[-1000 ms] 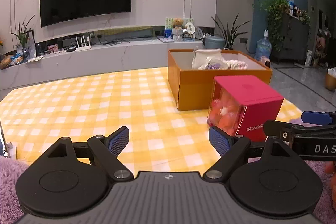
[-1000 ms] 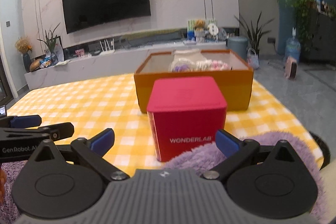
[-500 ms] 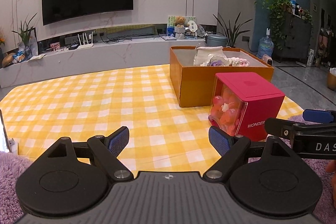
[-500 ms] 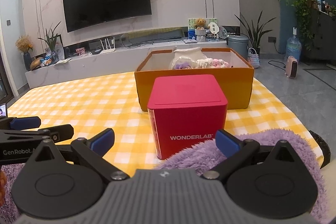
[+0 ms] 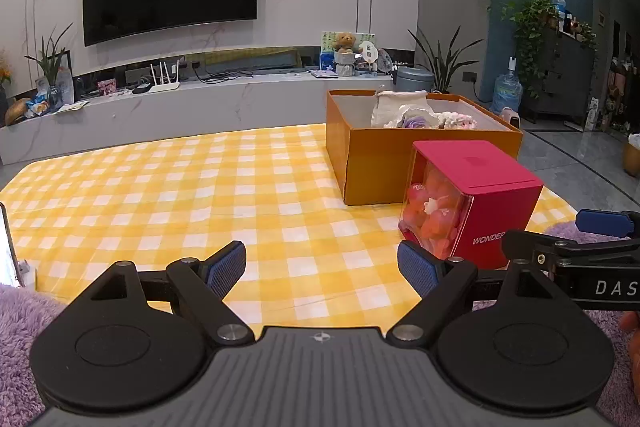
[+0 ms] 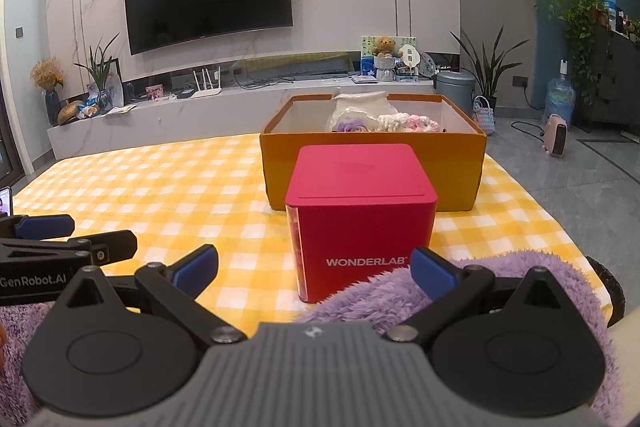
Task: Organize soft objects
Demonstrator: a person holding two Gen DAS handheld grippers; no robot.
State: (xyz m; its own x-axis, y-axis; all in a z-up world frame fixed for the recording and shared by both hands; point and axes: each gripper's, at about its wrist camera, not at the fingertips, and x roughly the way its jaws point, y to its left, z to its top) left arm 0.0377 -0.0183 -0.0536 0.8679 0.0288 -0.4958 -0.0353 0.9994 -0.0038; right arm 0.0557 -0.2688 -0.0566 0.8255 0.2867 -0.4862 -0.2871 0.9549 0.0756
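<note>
1. The left tongs [image 5: 321, 264] hang open and empty over the yellow checked cloth [image 5: 200, 195], a little higher and further back than a second ago, since the cloth and boxes now sit lower in that view.
2. The red box [image 6: 360, 211], closed, with pink soft pieces behind its clear side, stands just near of the orange box [image 6: 372, 167], as it did before.
3. The orange box holds a white pouch [image 6: 360, 107], a purple flower [image 6: 352, 126] and knitted pieces [image 6: 408, 122].
4. The right tongs [image 6: 314, 269] are also open, gripping nothing, above purple fleece [image 6: 400, 299].
5. Only the tongs have drifted, so the sorting looks unchanged; this fits either a finish or a pause.
</note>
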